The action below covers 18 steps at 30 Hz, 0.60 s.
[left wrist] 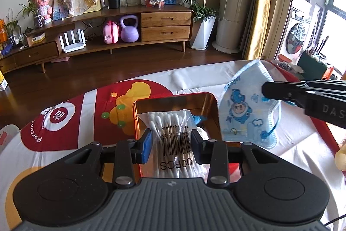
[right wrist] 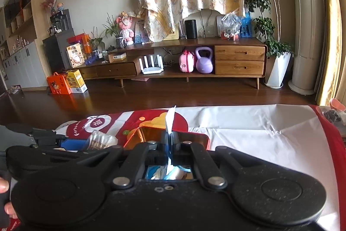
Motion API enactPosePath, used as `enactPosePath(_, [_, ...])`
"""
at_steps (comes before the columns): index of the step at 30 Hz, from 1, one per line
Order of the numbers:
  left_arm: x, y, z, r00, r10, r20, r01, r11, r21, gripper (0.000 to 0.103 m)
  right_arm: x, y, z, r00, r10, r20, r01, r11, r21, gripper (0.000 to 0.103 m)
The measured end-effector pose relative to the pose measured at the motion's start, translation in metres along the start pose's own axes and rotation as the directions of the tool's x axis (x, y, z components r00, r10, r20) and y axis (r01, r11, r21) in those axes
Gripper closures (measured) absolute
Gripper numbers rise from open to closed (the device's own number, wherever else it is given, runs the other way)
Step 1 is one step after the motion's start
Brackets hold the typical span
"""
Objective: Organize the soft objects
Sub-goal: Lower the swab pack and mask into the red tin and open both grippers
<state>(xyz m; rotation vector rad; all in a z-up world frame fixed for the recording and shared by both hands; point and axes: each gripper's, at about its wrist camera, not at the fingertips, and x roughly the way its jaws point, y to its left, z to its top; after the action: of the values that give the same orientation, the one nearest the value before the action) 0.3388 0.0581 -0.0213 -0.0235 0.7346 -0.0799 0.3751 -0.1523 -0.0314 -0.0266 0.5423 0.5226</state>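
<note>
My left gripper [left wrist: 170, 142] is shut on a clear packet of cotton swabs [left wrist: 173, 138], held over an open tin box [left wrist: 207, 104] with a gold inside. Something blue and something white lie in the box behind the packet. From the right, my right gripper [left wrist: 265, 90] holds a folded blue-and-white cartoon face mask [left wrist: 244, 109] just beside the box's right wall. In the right wrist view that gripper [right wrist: 169, 138] is shut on the mask [right wrist: 169, 119], seen edge-on above the tin box [right wrist: 140, 133]. The left gripper [right wrist: 73, 143] with the swab packet [right wrist: 101, 140] shows at the left.
A red, white and yellow printed cloth [left wrist: 90, 114] covers the table, with white cloth [right wrist: 259, 133] to the right. A yellowish object [left wrist: 340, 158] sits at the right edge. Beyond the table lie wooden floor and a TV cabinet [left wrist: 164, 25]. A person's fingers [right wrist: 4, 185] show at the left.
</note>
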Motion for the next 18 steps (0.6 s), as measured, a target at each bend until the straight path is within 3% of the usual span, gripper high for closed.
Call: enactPosePath(18, [0.089, -0.004, 0.007, 0.998, 0.008, -0.060, -0.008, 1.000, -0.009, 0.066, 0.077, -0.018, -0.022, 0.993, -0.050, -0.107, 0.053, 0.998, 0.034, 0.102])
